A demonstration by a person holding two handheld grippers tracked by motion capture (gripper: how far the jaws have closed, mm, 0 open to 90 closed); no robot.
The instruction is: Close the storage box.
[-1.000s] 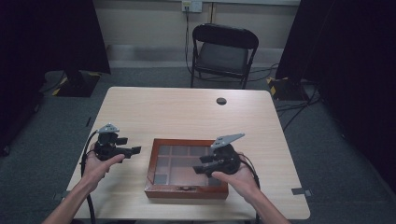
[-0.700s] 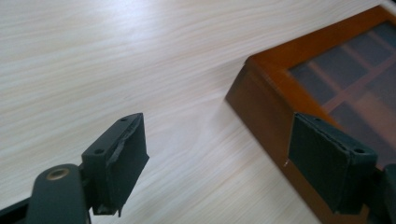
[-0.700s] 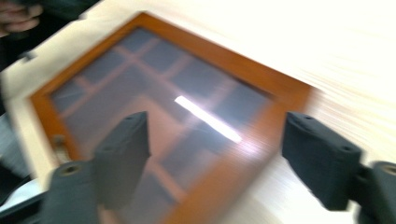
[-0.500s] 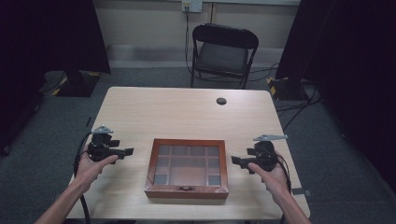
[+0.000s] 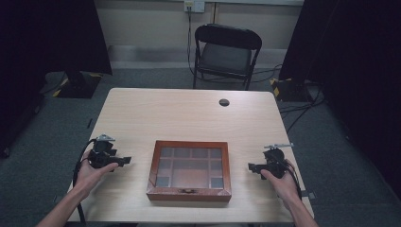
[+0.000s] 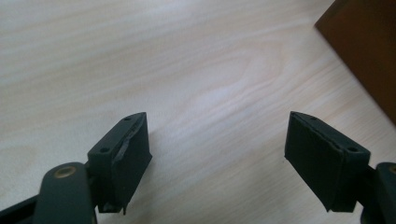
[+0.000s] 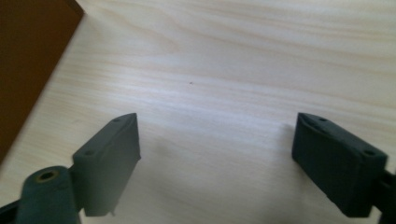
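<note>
High view: left gripper (image 5: 124, 161) and right gripper (image 5: 253, 167) (both wide) flank wooden box (image 5: 189, 170).

We see a pale wood-grain table (image 5: 189, 113), smooth and faintly sheened. At its six o'clock edge, the box (image 5: 189, 195) is dark polished wood with a glossy glass lid. Both grippers' pads (image 6: 126, 158) look matt black rubbery plastic.

A black folding chair (image 5: 228, 52) stands beyond the table (image 5: 189, 113), which bears a small dark disc (image 5: 224, 102).
</note>
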